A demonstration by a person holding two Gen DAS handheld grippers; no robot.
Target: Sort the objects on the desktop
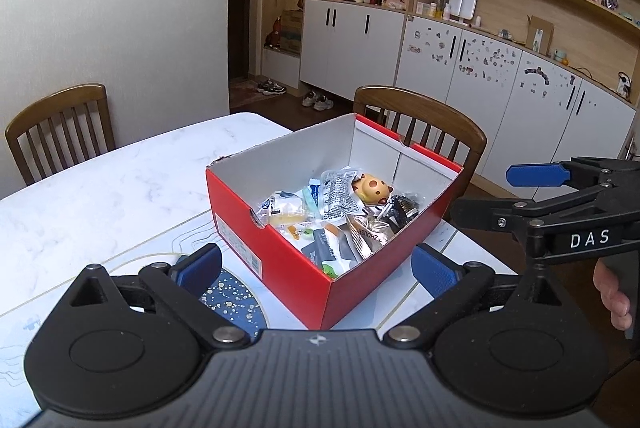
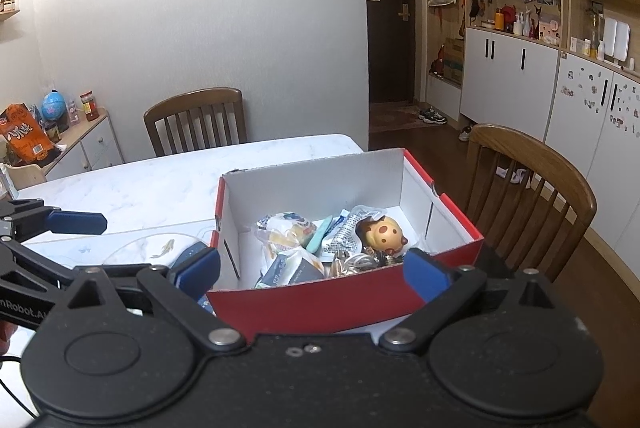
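a: what's in front of you?

b: the white marble table (image 1: 120,179), with the red shoebox (image 1: 280,260) on it, close to the edge nearest me and toward the corner by the brown chair (image 1: 432,119). a blue speckled mat (image 1: 236,300) lies just beside the box's near left corner.

a: and your tongs?

b: my left gripper (image 1: 316,268) has its jaws spread wide, nothing between the pads, hanging just short of the box's near corner. my right gripper (image 2: 312,268) is spread wide too, empty, facing the box's near long wall.

a: so what's the step?

b: i judge the dropping-in is done and both hands are free. to do it well i'd back off level, pads clear of the cardboard rim so i don't drag the box toward the edge.

a: what's inside?

b: a jumble on the floor of the box: a clear snack bag (image 1: 280,207) at the left, a grey-printed sachet (image 1: 338,193) in the middle, a silver foil packet (image 1: 370,232) toward the near right wall, a yellow spotted toy (image 1: 372,187) at the back, and a dark clip-like thing i can't identify.
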